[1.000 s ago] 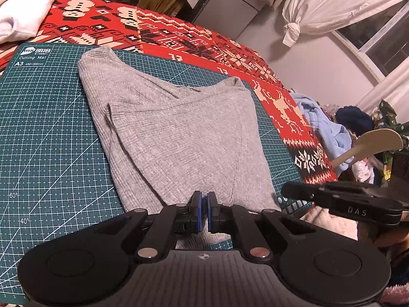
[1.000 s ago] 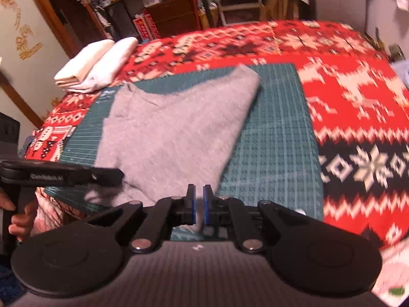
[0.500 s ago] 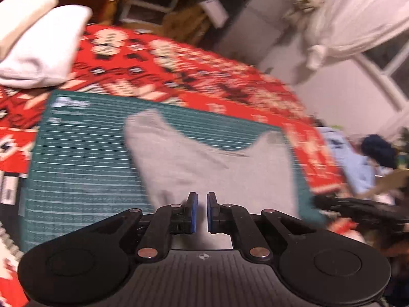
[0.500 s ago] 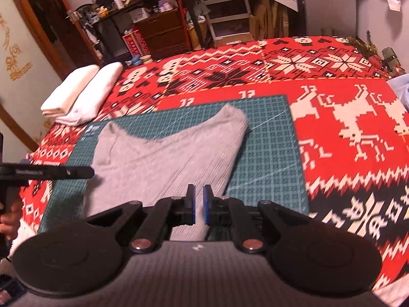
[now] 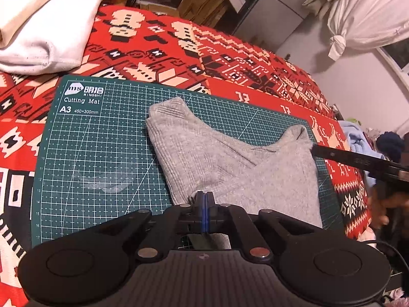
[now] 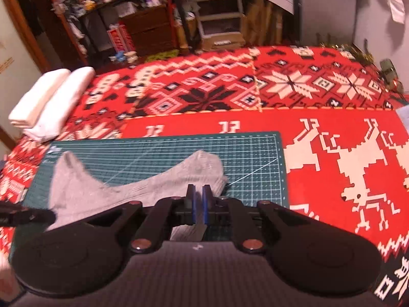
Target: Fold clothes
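Left wrist view: my left gripper [image 5: 203, 199] has its pads pressed together, pinching the near edge of the grey garment [image 5: 230, 163], cloth showing beneath the fingers. Right wrist view: my right gripper [image 6: 198, 199] shows a narrow gap between the pads, grey fabric under them; can't tell if it's really clamped. Ahead of both sets of fingers the garment lies on the green cutting mat [image 5: 102, 153], partly folded, two points sticking out at the far side. Beyond, far left, two white folded bundles [image 5: 43, 23] on the red blanket [image 6: 332, 153]. I'd say mid-fold: further folds still left.
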Motion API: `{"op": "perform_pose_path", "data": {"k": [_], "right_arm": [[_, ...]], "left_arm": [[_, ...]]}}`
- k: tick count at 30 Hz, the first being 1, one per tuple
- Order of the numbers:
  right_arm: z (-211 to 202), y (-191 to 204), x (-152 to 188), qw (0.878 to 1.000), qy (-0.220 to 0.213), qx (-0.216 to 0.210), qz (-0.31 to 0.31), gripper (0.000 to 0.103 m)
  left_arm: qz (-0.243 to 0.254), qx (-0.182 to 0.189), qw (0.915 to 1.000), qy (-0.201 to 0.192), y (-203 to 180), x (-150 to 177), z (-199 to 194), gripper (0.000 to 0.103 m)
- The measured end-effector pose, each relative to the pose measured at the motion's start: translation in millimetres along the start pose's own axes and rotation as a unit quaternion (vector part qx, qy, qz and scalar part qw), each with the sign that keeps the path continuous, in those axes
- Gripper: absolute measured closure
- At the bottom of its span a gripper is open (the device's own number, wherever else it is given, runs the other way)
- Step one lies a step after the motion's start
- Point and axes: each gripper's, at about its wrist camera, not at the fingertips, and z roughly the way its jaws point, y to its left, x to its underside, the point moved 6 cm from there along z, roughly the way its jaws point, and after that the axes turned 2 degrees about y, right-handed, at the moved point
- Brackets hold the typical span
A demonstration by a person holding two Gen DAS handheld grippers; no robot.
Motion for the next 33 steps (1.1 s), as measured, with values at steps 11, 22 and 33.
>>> {"op": "perform_pose_path", "data": {"k": [11, 22, 33], "right_arm": [[1, -8, -7, 1.0, -0.012, -0.004, 0.028, 0.1], [-38, 10, 29, 0.999, -0.014, -0.034, 0.031, 0.093], [-52, 18, 44, 0.999, -0.004, -0.029, 0.019, 0.09]], "left_arm": [[-0.001, -0.004, 1.0, 0.004, -2, -2, -1, 0.1], [0.014, -0.016, 0.9981, -0.057, -6, -7, -30, 0.095], [-0.021, -0.021, 0.9979, -0.058, 9, 4, -23, 0.067]]}}
